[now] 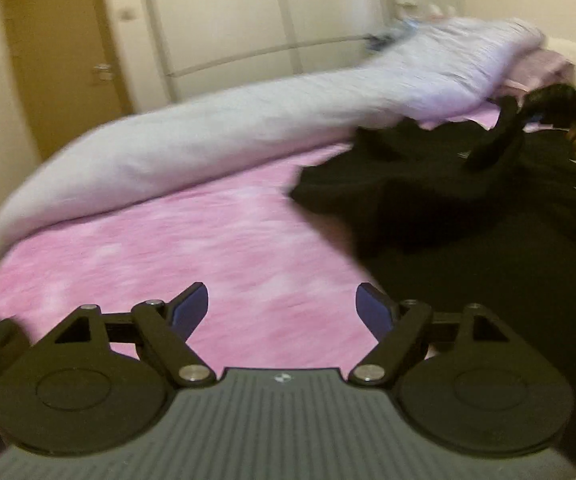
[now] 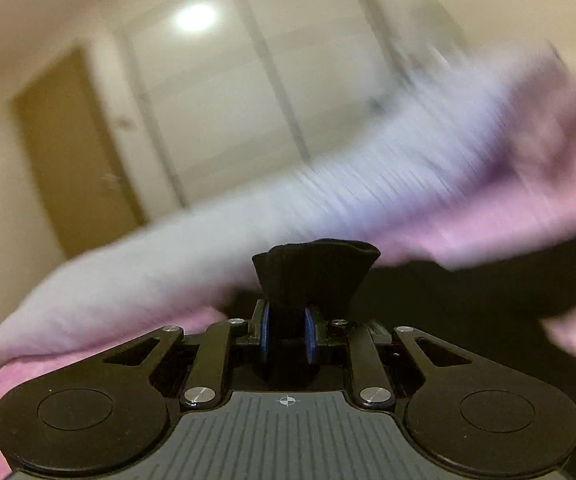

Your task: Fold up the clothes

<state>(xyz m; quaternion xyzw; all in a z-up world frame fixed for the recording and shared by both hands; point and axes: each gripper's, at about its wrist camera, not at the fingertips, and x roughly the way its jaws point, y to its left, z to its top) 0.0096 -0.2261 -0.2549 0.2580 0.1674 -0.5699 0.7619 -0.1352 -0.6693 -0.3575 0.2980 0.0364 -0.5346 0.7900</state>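
- Blue-padded, my left gripper [image 1: 281, 312] tips downward over the pink bedsheet [image 1: 175, 248], fingers spread wide with nothing between them.
- My right gripper [image 2: 286, 334] clamps a bunched fold of the black garment [image 2: 314, 276].
- Beyond, the garment sprawls rightward; open sheet runs to the rolled white duvet [image 1: 215, 136].

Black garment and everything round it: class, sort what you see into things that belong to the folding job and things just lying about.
Part of the job:
- black garment
- right gripper, shut on a bunch of it
- left gripper, open over the pink bedsheet

Just lying about:
- white duvet
- wardrobe
- door
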